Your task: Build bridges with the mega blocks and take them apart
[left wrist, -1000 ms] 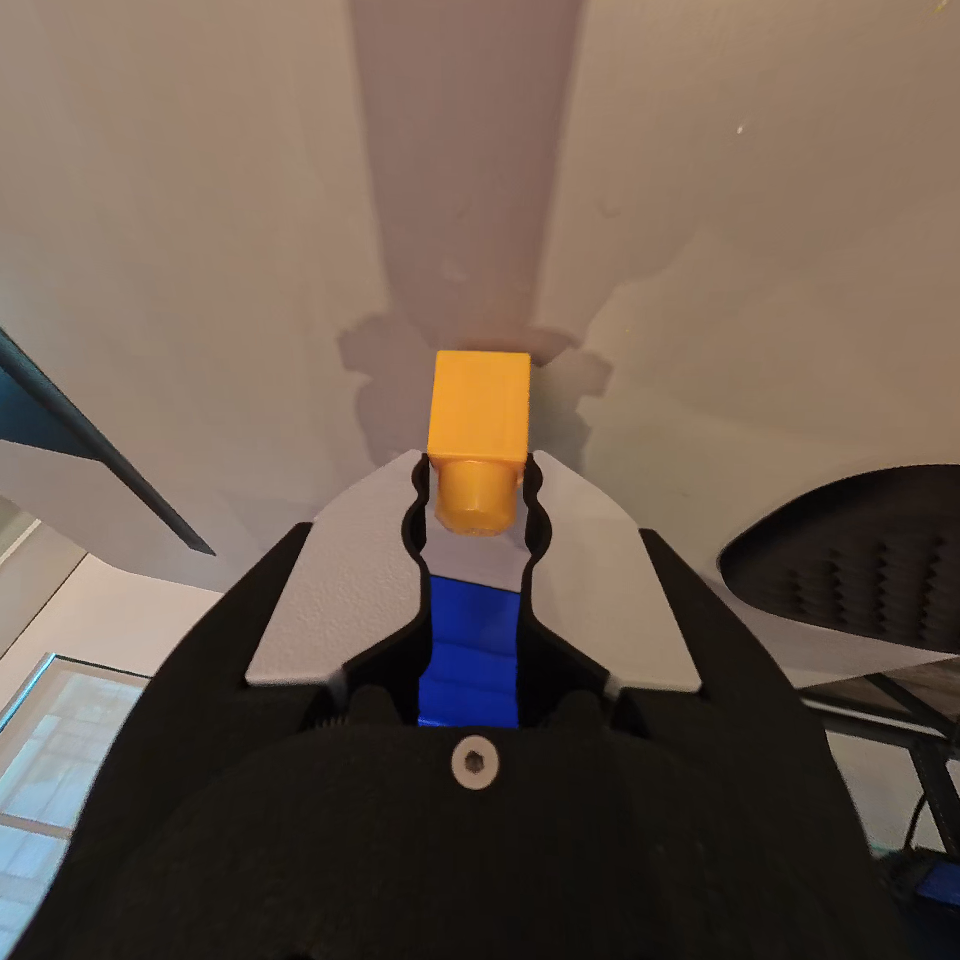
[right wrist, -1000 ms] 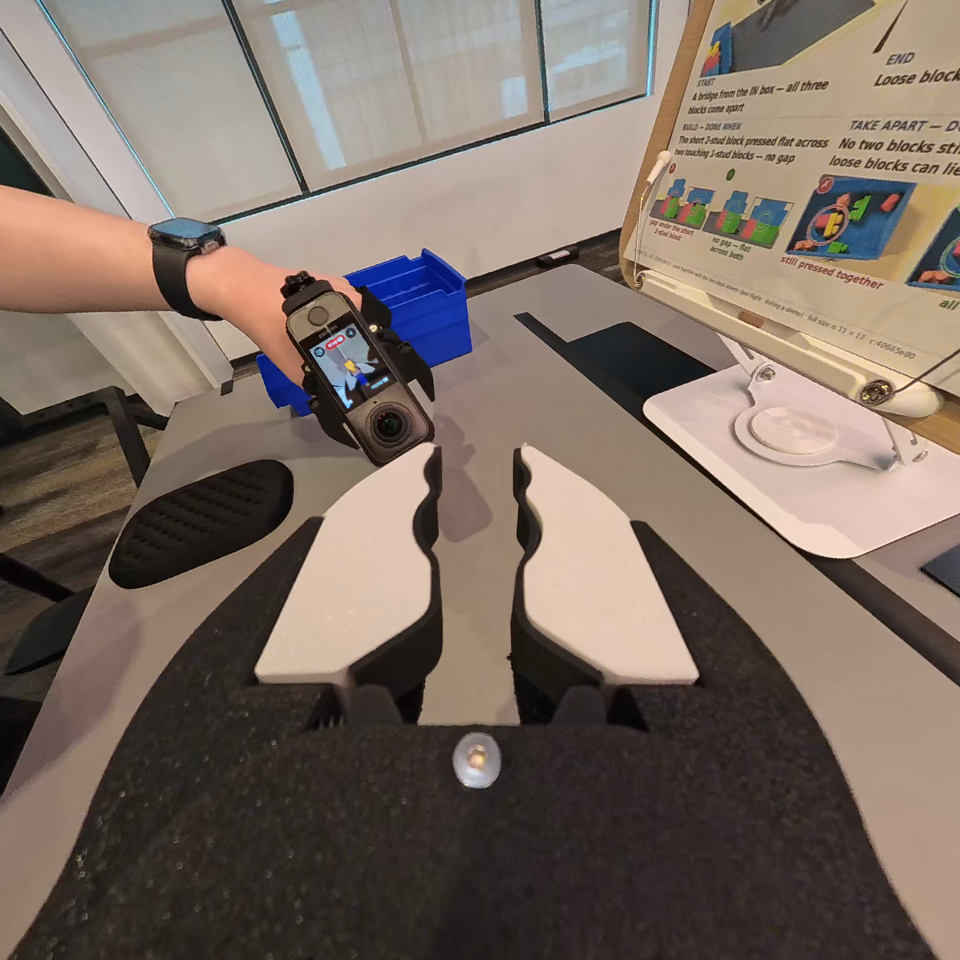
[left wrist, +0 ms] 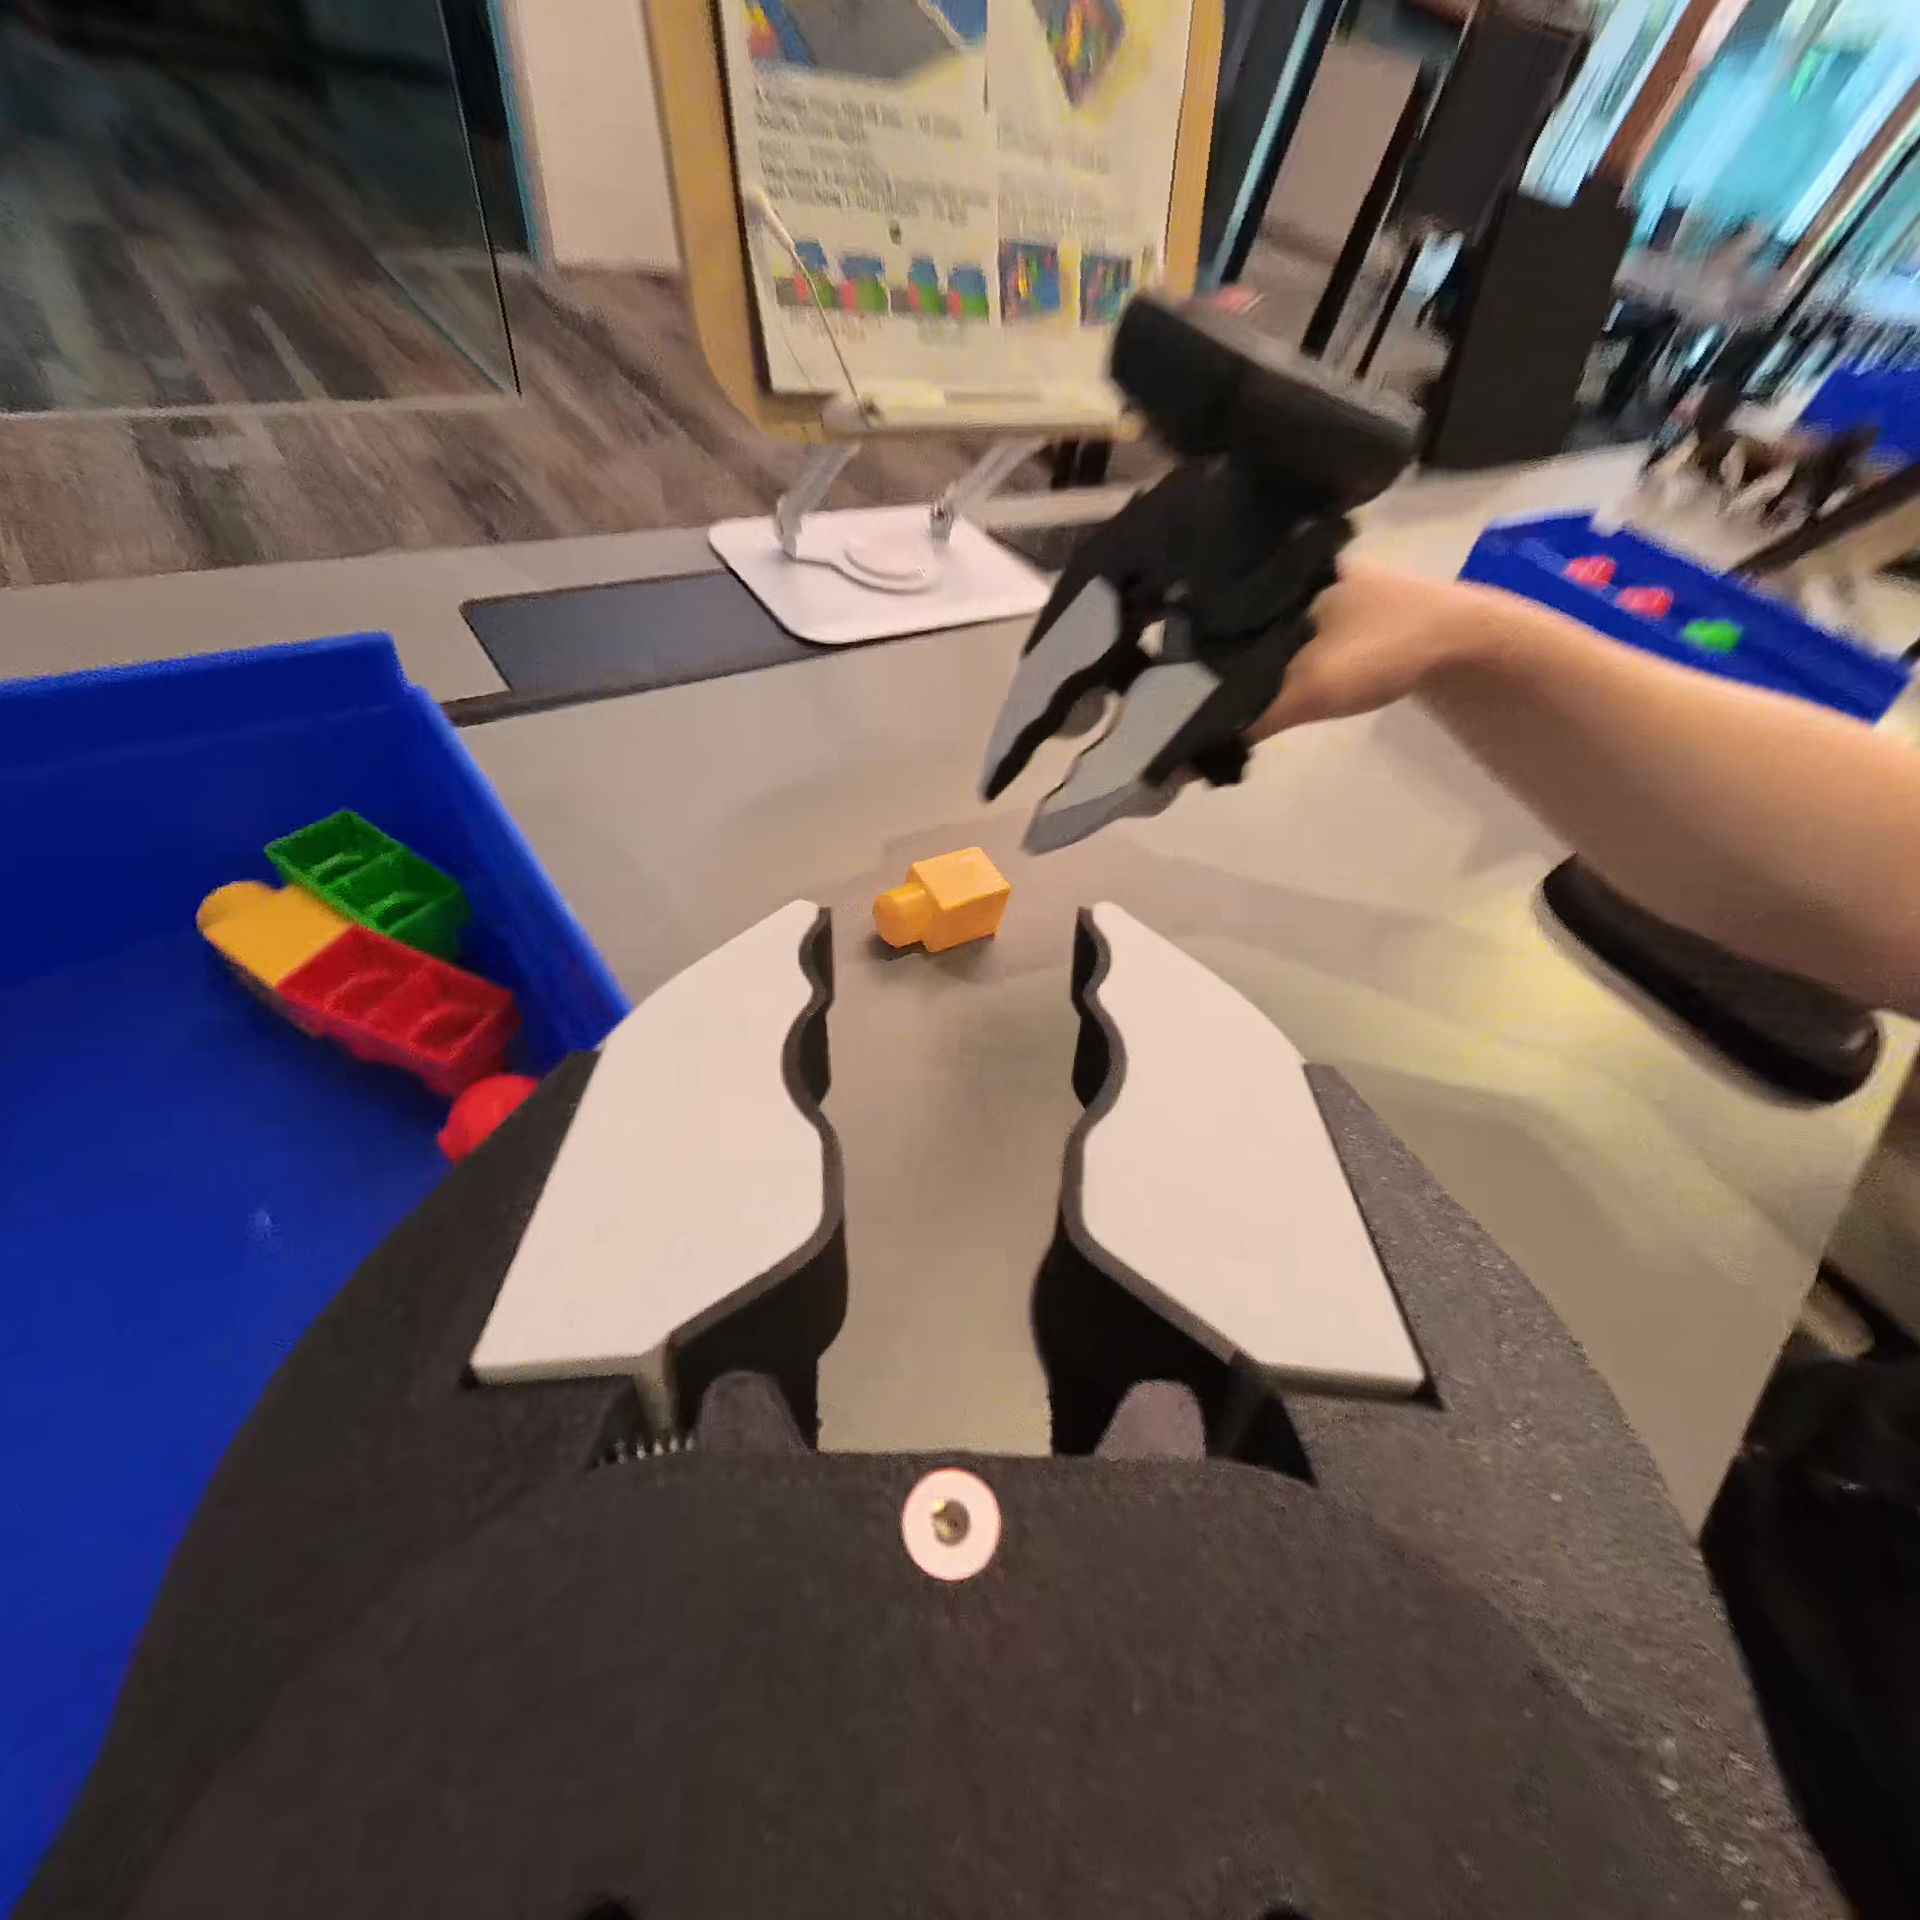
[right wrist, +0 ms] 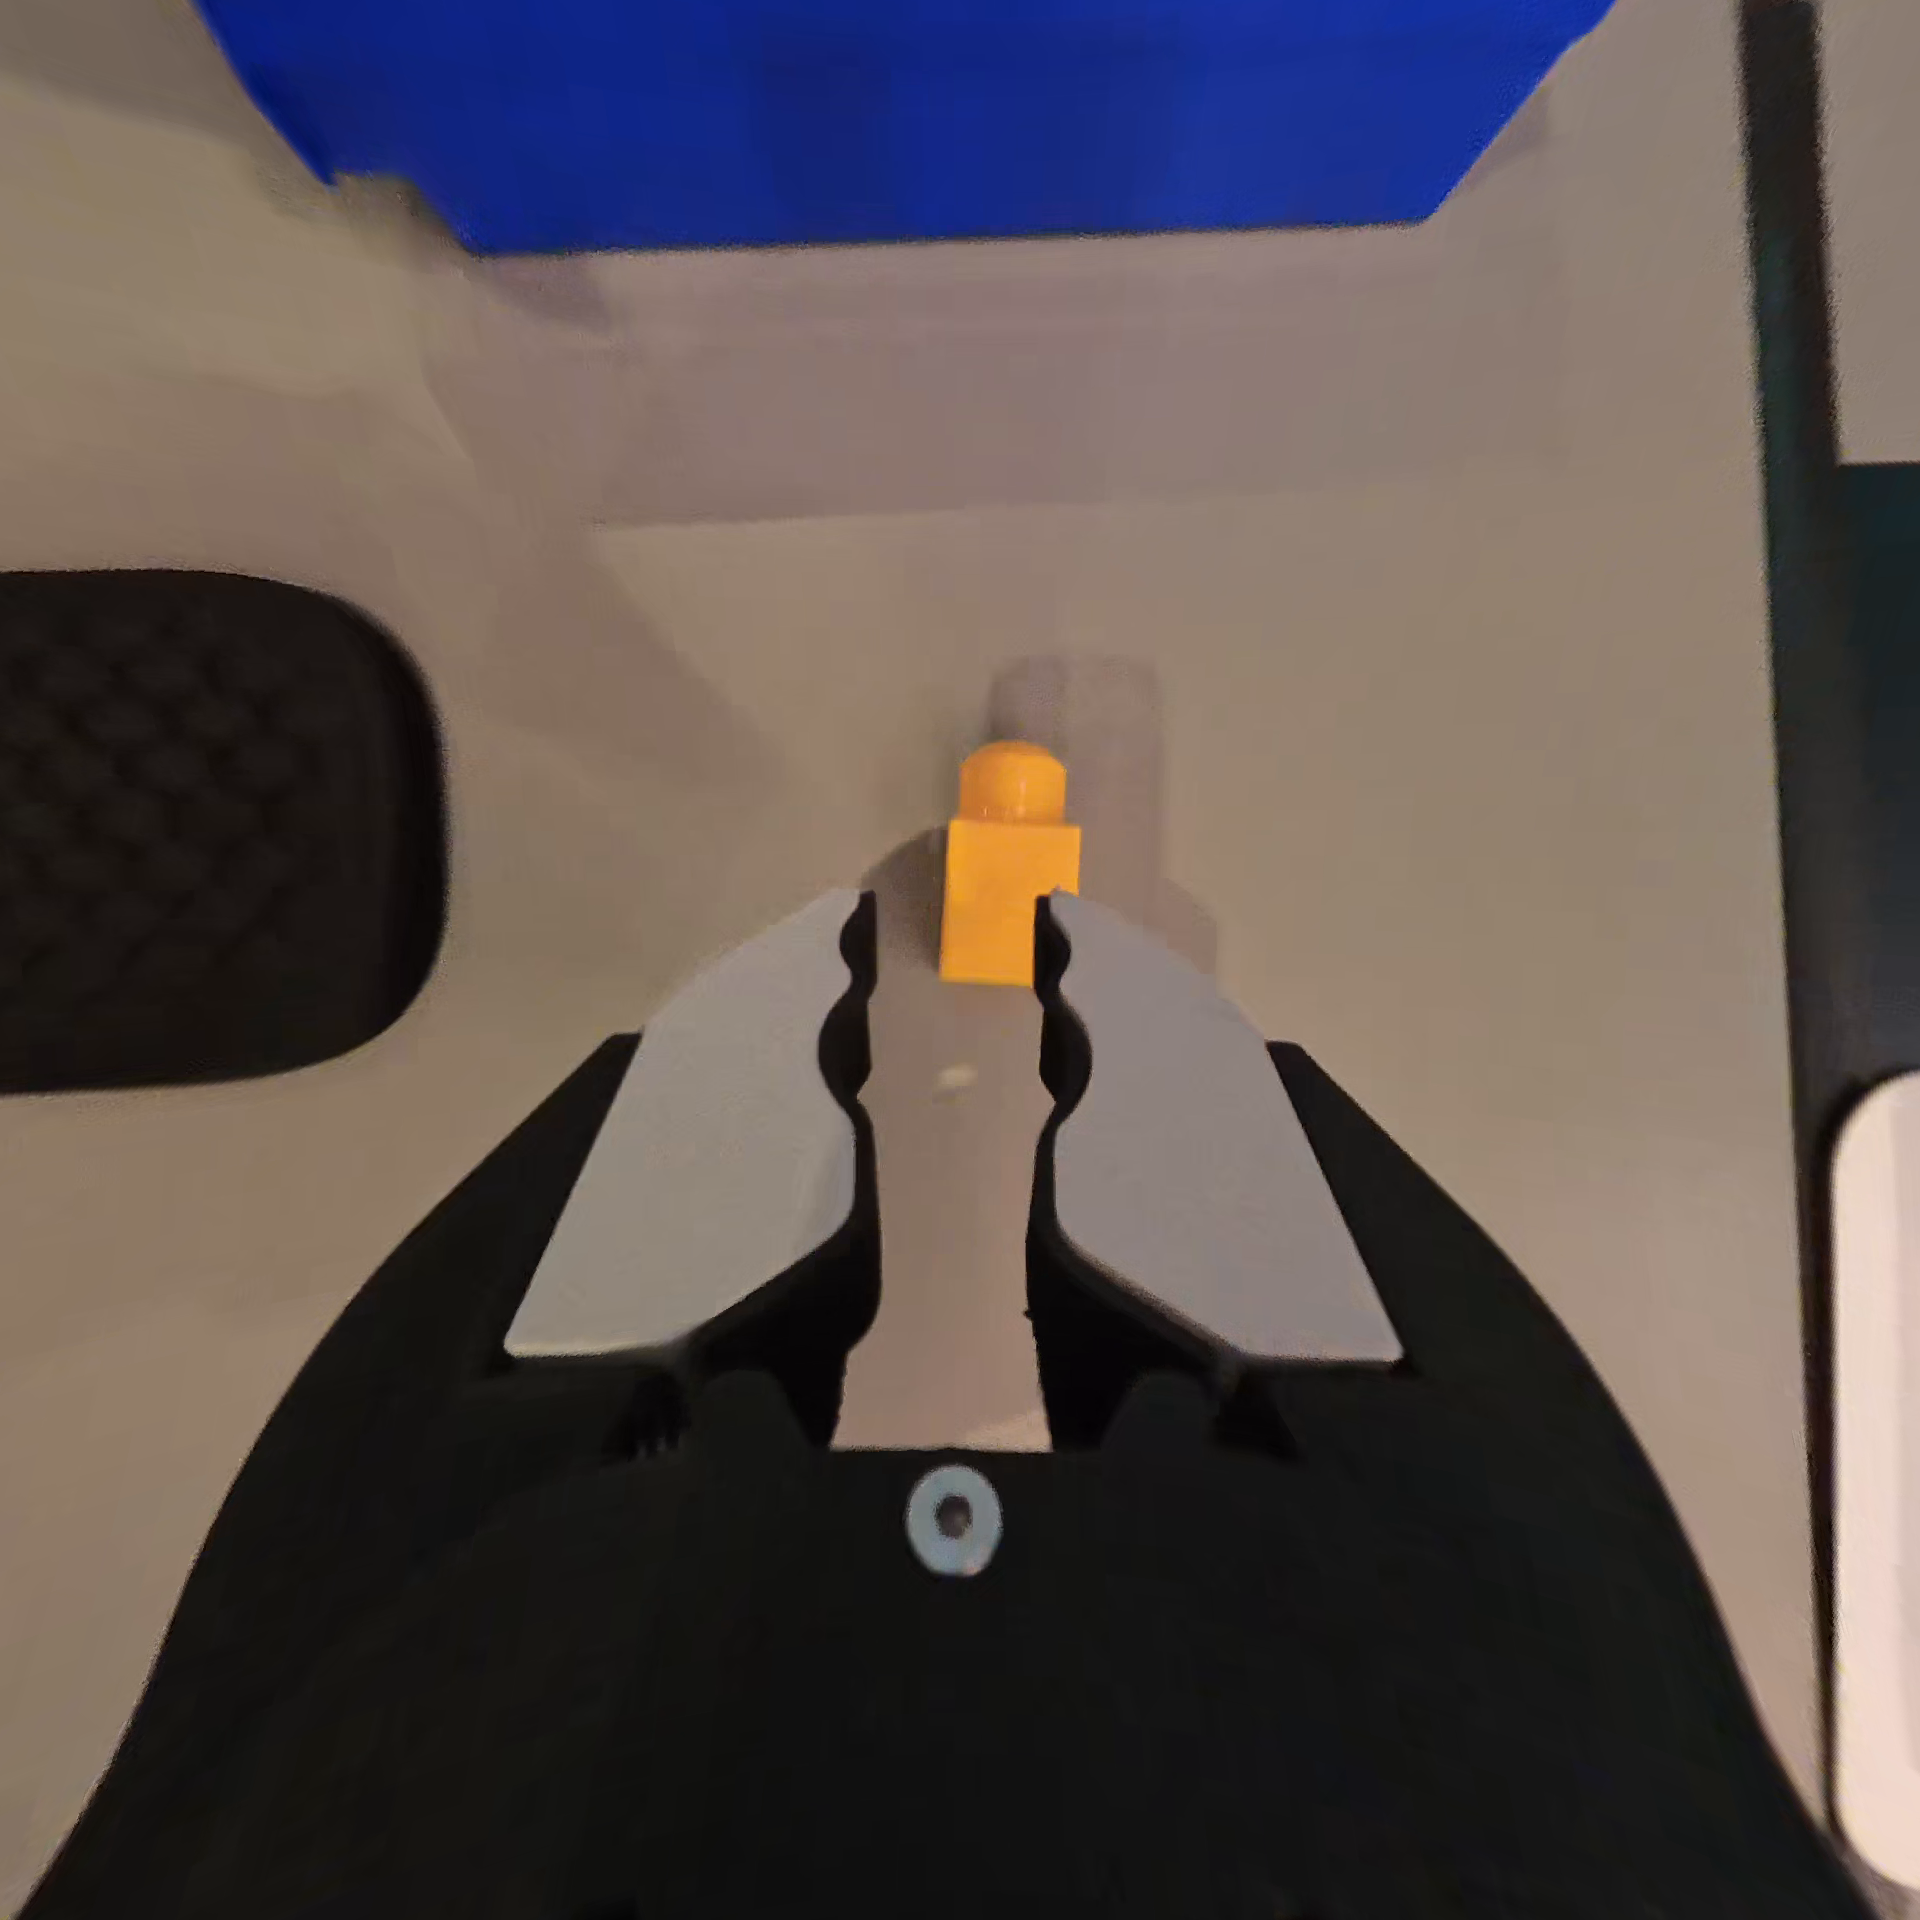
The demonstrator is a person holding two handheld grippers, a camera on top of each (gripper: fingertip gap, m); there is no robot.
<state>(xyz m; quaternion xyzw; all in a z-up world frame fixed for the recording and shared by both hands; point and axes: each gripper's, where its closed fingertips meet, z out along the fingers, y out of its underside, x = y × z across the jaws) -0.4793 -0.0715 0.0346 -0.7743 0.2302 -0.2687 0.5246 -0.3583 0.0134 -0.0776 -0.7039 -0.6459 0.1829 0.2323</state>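
Orange block [left wrist: 943, 900]: lying on its side on the grey counter [left wrist: 1351, 1039], loose.
Right tongs [right wrist: 956, 902]: hovering spread above it, gripping nothing.
Left tongs [left wrist: 951, 914]: gaping, empty.
Blue bin [left wrist: 208, 1247]: holding a joined bridge [left wrist: 358, 956], apparently awaiting dismantling.

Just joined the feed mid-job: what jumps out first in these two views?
A lone orange block lies on its side on the grey table, free of both grippers. The right gripper hangs just above it with jaws open, while the left gripper sits open a little short of it. Left of that, a blue bin holds green, orange and red blocks joined together.
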